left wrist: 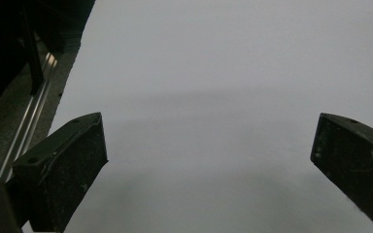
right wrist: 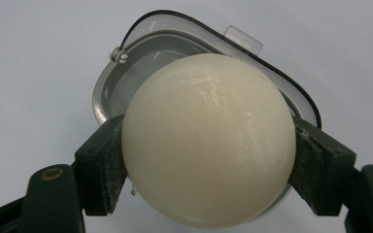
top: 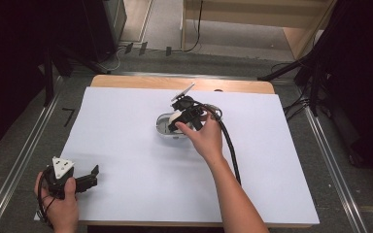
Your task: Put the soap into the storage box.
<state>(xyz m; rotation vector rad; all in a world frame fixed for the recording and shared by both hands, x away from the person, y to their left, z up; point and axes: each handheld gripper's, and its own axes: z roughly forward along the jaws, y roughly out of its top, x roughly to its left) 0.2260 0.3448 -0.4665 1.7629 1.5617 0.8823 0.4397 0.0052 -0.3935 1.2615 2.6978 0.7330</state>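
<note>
Right gripper view: a cream-white soap bar (right wrist: 209,141) is clamped in the right hand-held gripper (right wrist: 209,160), just above a clear soap case (right wrist: 108,92).

The rounded bar sits between the two black pads, over the open case that lies near the middle of the white worktop (top: 126,160). I think the risk is a slip: the soap looks smooth and curved, so it may squeeze out sideways and miss the case, or push the light case away. The left hand-held gripper (top: 85,180) is released and holds nothing, near the front left corner, so nothing steadies the case.
</note>
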